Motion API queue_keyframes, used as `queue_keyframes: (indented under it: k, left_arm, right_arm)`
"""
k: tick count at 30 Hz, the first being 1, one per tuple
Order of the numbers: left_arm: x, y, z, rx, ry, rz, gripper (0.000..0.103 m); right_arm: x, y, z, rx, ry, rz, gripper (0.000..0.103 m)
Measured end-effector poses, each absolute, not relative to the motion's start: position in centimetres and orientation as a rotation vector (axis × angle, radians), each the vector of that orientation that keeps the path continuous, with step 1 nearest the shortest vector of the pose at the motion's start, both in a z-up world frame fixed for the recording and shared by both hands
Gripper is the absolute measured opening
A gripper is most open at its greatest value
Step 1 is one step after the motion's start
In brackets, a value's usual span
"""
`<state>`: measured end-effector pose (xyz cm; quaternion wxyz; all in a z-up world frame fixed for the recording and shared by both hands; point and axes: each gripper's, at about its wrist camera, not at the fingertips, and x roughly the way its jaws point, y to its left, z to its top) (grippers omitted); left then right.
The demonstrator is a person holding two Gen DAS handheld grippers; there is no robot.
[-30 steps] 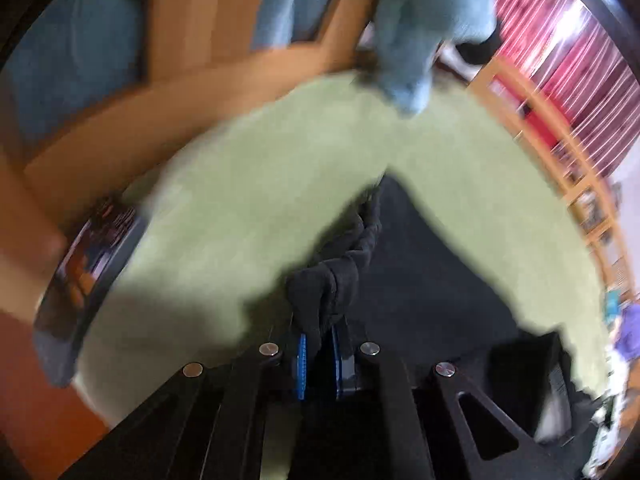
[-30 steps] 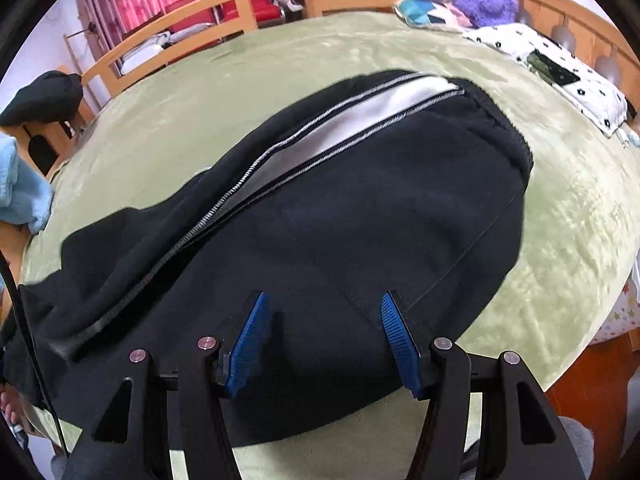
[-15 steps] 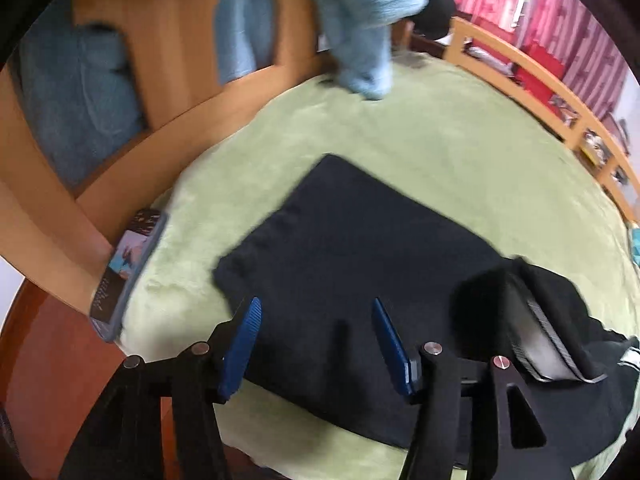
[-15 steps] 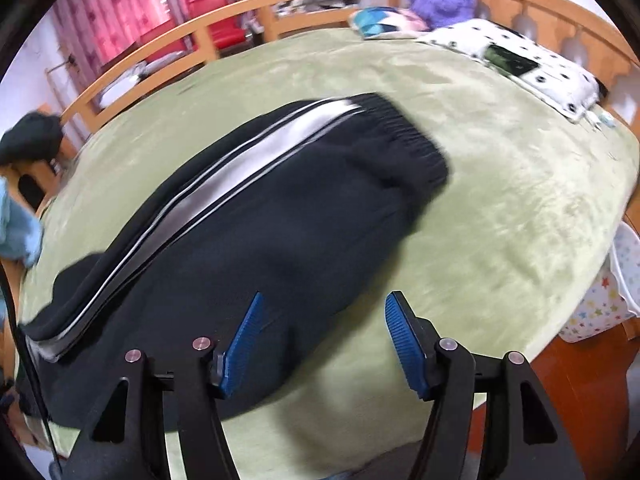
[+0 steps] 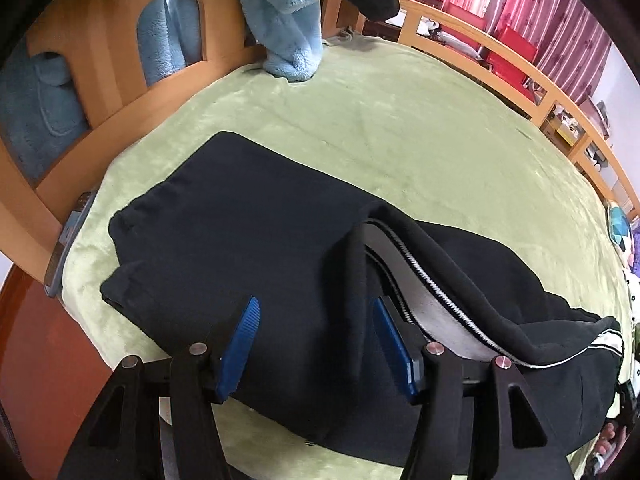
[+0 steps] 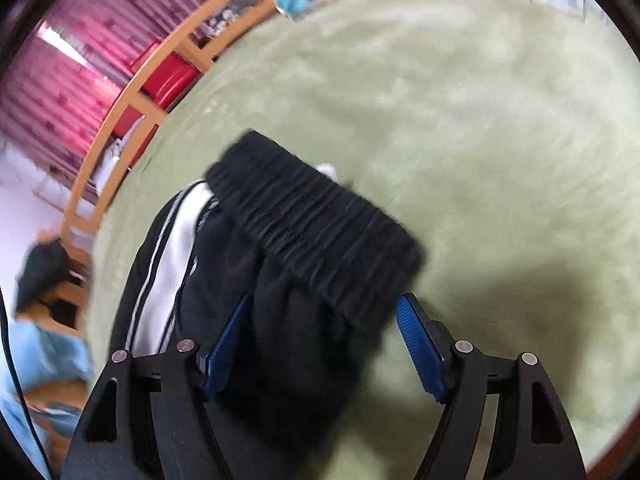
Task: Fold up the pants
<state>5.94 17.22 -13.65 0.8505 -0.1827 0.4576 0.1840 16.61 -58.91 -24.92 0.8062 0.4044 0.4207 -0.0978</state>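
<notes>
Black pants (image 5: 248, 240) on green blanket (image 5: 400, 128), below released left hand-held gripper (image 5: 316, 344)

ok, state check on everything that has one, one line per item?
pants: flat on the green blanket, partly folded, white stripe showing
waistband: gathered, lying free
left gripper: open, empty, above the pants
right gripper: jaws opening, over the waistband, no grip
blue fleece: draped over the wooden rail

Black matt fleece-cloth pants (image 5: 256, 240) with a ribbed elastic waistband (image 6: 316, 232) and a smooth white side stripe (image 6: 168, 252) are lying on a plush pale-green blanket (image 5: 400, 128). A glossy tan wooden bed rail (image 5: 480, 44) is framing it; fluffy light-blue fleece (image 5: 288, 12) is draping over.
</notes>
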Motion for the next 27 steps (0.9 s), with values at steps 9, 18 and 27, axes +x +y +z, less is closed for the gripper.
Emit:
queue_keyframes:
  k: [9, 18, 27]
  left_arm:
    - [7.2, 14.5, -13.2, -0.386, 0.95, 0.38, 0.057]
    - [5.3, 14.5, -13.6, -0.359, 0.985, 0.318, 0.057]
    - [2.4, 14.5, -17.8, -0.431, 1.057, 0.133, 0.066]
  right_arm:
    - [14.9, -59.9, -19.9, 0.889, 0.606, -0.119, 0.035]
    - [10.6, -63.4, -23.7, 0.801, 0.842, -0.226, 0.049]
    - [5.1, -58.1, -17.8, 0.559, 0.794, -0.267, 0.059]
